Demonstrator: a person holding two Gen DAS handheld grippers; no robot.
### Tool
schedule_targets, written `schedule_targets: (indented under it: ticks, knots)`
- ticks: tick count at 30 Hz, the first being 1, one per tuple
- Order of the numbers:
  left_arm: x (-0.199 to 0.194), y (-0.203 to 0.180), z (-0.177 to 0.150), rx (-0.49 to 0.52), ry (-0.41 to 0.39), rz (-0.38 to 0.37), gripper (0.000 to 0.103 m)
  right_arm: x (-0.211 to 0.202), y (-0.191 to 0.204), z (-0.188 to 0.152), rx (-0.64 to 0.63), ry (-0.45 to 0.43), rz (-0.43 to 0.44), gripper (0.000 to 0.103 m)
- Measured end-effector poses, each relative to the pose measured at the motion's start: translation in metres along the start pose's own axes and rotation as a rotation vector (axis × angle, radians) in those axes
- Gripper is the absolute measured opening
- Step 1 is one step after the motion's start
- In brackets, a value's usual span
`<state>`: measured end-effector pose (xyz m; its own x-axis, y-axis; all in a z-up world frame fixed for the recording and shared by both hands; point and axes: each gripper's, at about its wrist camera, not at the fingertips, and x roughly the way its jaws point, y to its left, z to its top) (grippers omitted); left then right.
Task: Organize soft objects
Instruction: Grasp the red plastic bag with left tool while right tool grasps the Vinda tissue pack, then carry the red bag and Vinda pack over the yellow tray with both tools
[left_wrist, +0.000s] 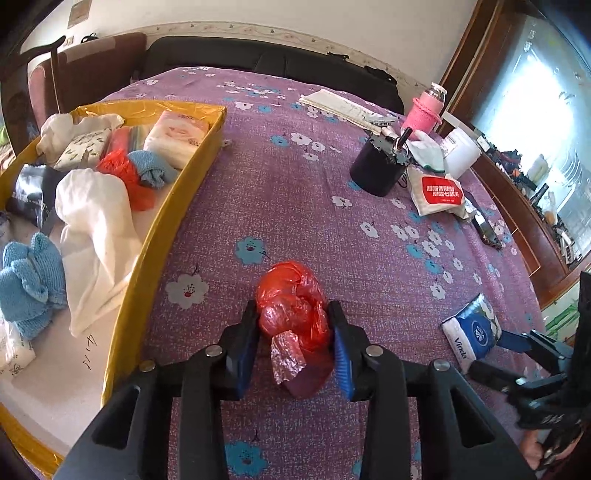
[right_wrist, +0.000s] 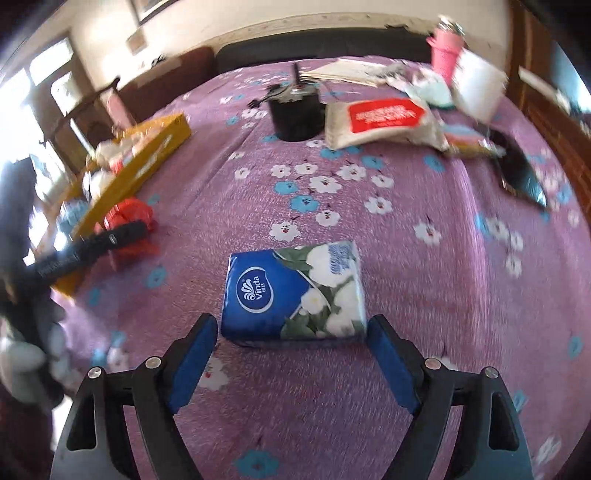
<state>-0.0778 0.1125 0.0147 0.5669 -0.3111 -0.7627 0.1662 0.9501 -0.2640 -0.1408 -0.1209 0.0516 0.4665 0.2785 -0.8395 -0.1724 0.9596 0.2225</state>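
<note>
Red plastic, a crumpled bag (left_wrist: 293, 321), sits between the fingers of the left gripper (left_wrist: 295, 334), which are drawn in close, the blue pads pressing its sides; it looks gripped, though the bag rests low on the purple flowered cloth covering the surface (left_wrist: 295, 206). Gripped this way, it can be carried in one bundle rather than trailing loose.

Right gripper (right_wrist: 291, 336) has its fingers spread wide with nothing in them, one on each side of the near edge of a blue Vinda tissue pack (right_wrist: 293, 291), which lies flat on the cloth. The pads stand just clear of the pack, lined up so a squeeze would take it across its width. The right wrist view is smeared, so finer contact cannot be told.

Left of the bag stands a yellow box (left_wrist: 162, 236), its near wall just beside the left gripper. Inside lie white cloths (left_wrist: 96, 221), blue knitted pieces (left_wrist: 29, 280), another red bag (left_wrist: 122, 170) and tissue packs (left_wrist: 177, 136), so it seems the collecting place, kept within short reach.

Farther off, a black cylinder (left_wrist: 376, 166), a red-and-white packet (left_wrist: 439, 195), a white glove (left_wrist: 428, 147) and a pink bottle (left_wrist: 424, 110) crowd the far corner.
</note>
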Motion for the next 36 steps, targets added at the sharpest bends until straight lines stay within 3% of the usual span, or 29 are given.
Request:
schedule_targets:
  ticks: [4, 5, 6, 7, 10, 14, 18, 22, 26, 31, 36]
  knots:
    - [0.009, -0.024, 0.004, 0.114, 0.040, 0.036, 0.066, 0.001, 0.007, 0.005, -0.009, -0.015, -0.040, 0.087]
    - [0.012, -0.030, 0.004, 0.140, 0.047, 0.068, 0.066, 0.005, 0.010, 0.009, -0.008, -0.004, -0.049, 0.087]
    - [0.013, -0.034, 0.003, 0.157, 0.047, 0.088, 0.061, 0.008, 0.012, 0.011, 0.000, 0.008, -0.054, 0.087]
    - [0.011, -0.034, 0.003, 0.149, 0.036, 0.068, 0.028, 0.011, 0.015, 0.013, 0.009, 0.013, -0.065, 0.087]
    - [0.006, -0.020, 0.002, 0.081, 0.024, 0.004, 0.029, 0.014, 0.023, 0.017, -0.019, 0.005, -0.105, 0.078]
    - [-0.017, 0.000, -0.001, -0.002, -0.006, -0.077, 0.029, 0.011, 0.028, 0.019, -0.053, -0.007, -0.112, 0.077]
    - [-0.063, 0.028, -0.001, -0.056, -0.078, -0.095, 0.029, -0.001, 0.043, 0.032, -0.089, -0.057, -0.082, 0.077]
    - [-0.106, 0.072, 0.004, -0.096, -0.154, 0.013, 0.029, -0.008, 0.082, 0.050, -0.157, -0.110, 0.020, 0.078]
    - [-0.131, 0.127, 0.003, -0.163, -0.192, 0.159, 0.029, -0.002, 0.131, 0.061, -0.228, -0.107, 0.128, 0.078]
    - [-0.125, 0.191, 0.003, -0.259, -0.152, 0.286, 0.030, 0.009, 0.195, 0.067, -0.334, -0.083, 0.223, 0.078]
    - [-0.103, 0.217, 0.008, -0.269, -0.115, 0.355, 0.033, 0.027, 0.256, 0.069, -0.448, -0.046, 0.242, 0.078]
